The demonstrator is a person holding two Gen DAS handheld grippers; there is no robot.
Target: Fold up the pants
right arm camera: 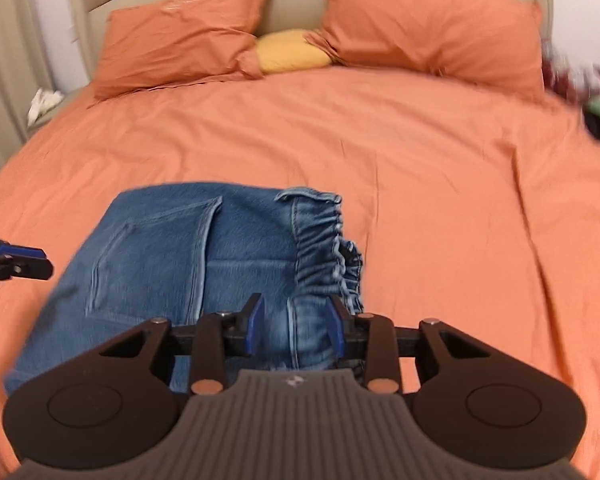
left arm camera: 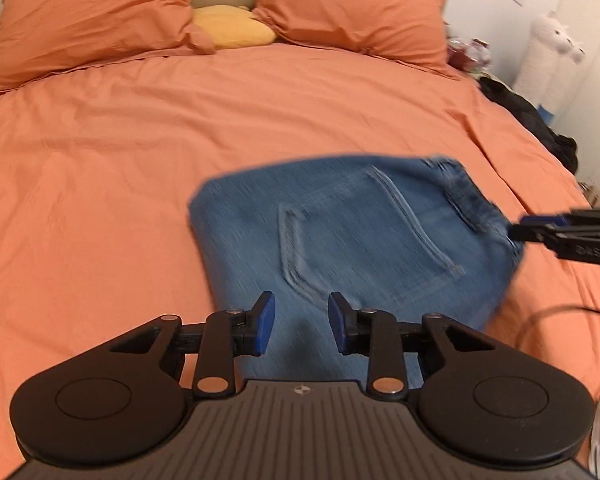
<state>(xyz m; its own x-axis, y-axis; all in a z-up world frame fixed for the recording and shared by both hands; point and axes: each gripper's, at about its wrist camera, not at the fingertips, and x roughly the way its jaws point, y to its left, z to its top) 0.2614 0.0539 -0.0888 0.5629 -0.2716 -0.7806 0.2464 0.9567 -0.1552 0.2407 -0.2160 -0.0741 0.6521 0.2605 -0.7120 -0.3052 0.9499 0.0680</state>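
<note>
A: Where are the pants [left arm camera: 340,236]?

B: Folded into a compact denim packet on the orange bed [left arm camera: 100,160], back pocket up, toward six o'clock in both views.

A: And the claws, left to right?

B: The left claw [left arm camera: 302,324] hovers over the near edge, jaws apart, empty. The right claw [right arm camera: 296,326] straddles the gathered waistband at the packet's three o'clock side, pads not pressing; probably both have let go.

A: Anything unclear?

B: Blur smears the denim; the layers underneath are hidden.
</note>
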